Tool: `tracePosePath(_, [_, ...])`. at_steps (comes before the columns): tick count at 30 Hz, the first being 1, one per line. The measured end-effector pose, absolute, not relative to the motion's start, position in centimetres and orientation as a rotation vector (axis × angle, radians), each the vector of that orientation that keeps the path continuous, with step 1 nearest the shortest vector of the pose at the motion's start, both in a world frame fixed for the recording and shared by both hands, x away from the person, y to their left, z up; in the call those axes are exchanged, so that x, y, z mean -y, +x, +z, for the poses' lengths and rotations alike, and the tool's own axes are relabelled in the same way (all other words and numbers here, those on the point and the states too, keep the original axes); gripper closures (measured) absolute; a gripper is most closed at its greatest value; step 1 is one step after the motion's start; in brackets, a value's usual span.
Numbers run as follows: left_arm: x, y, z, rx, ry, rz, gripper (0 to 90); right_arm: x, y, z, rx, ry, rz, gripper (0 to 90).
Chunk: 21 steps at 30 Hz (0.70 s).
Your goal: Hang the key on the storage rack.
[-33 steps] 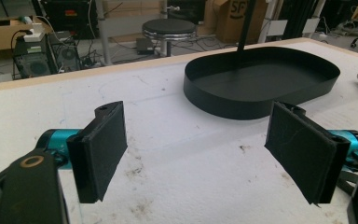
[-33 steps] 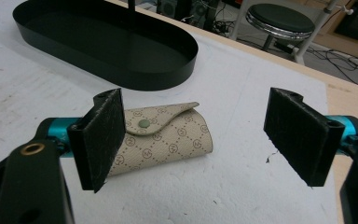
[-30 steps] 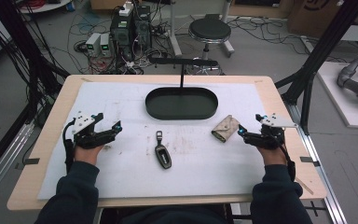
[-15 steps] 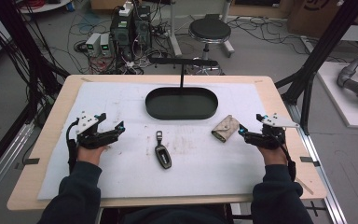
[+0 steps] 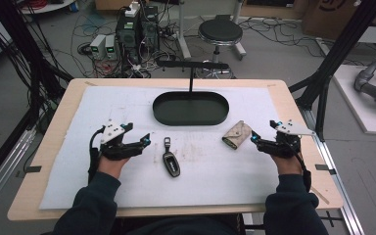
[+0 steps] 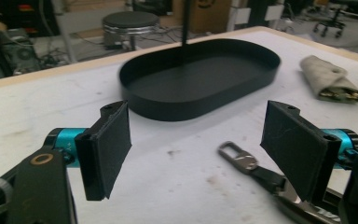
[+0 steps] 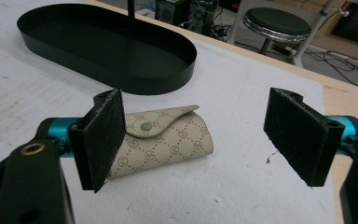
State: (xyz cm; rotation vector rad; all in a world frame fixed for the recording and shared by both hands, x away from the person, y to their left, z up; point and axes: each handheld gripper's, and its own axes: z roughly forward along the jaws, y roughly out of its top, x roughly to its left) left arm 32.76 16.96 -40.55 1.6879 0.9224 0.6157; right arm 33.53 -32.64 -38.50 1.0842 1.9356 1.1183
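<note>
A black car key fob (image 5: pixel 171 163) with a metal loop lies on the white mat at mid-table. My left gripper (image 5: pixel 144 142) is just left of it, open; its jaws have just been closing a little with nothing between them. In the left gripper view the key (image 6: pixel 261 172) lies ahead of the gripper (image 6: pixel 198 140), partly behind the right-hand jaw. A beige patterned key pouch (image 5: pixel 237 134) lies right of centre. My right gripper (image 5: pixel 255 139) is open just right of the pouch; in the right gripper view the pouch (image 7: pixel 168 140) sits ahead, toward the left-hand jaw of the gripper (image 7: pixel 196 135).
A black oval tray (image 5: pixel 191 122) with an upright post stands behind the key and pouch, also visible as the tray (image 6: pixel 191 109) and the tray (image 7: pixel 121 79) in the gripper views. Beyond the table's far edge are a stool (image 5: pixel 220 32), electronics boxes and cables on the floor.
My left gripper has moved right across the mat, closer to the key. The right gripper, key and pouch have stayed put.
</note>
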Motion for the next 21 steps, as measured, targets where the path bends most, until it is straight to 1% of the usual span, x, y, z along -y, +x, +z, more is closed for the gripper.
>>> tracePosePath(5, [-14.7, 33.0, -41.5, -0.907, 1.769, 0.535, 25.2, 32.6, 33.5, -38.6, -1.940, 1.090, 1.118, 21.3])
tracePosePath(7, [-13.9, 33.4, -41.8, -0.926, 1.793, 0.503, 27.3, 32.7, 33.5, -38.6, -1.937, 1.091, 1.119, 21.3])
tracePosePath(9, [-12.8, 33.9, -42.4, -0.974, 1.845, 0.470, 27.3, 32.7, 33.5, -38.6, -1.937, 1.093, 1.118, 21.3])
tracePosePath(14, [-11.0, 34.9, -43.4, -1.035, 1.917, 0.425, 27.4, 32.5, 33.4, -38.5, -1.940, 1.092, 1.120, 21.3])
tracePosePath(18, [-9.9, 35.7, -43.7, -1.078, 1.934, 0.392, 30.5, 32.4, 33.4, -38.5, -1.944, 1.087, 1.118, 21.3])
tracePosePath(21, [-8.8, 36.1, -44.2, -1.095, 1.973, 0.378, 30.5, 32.5, 33.4, -38.6, -1.944, 1.087, 1.117, 21.3])
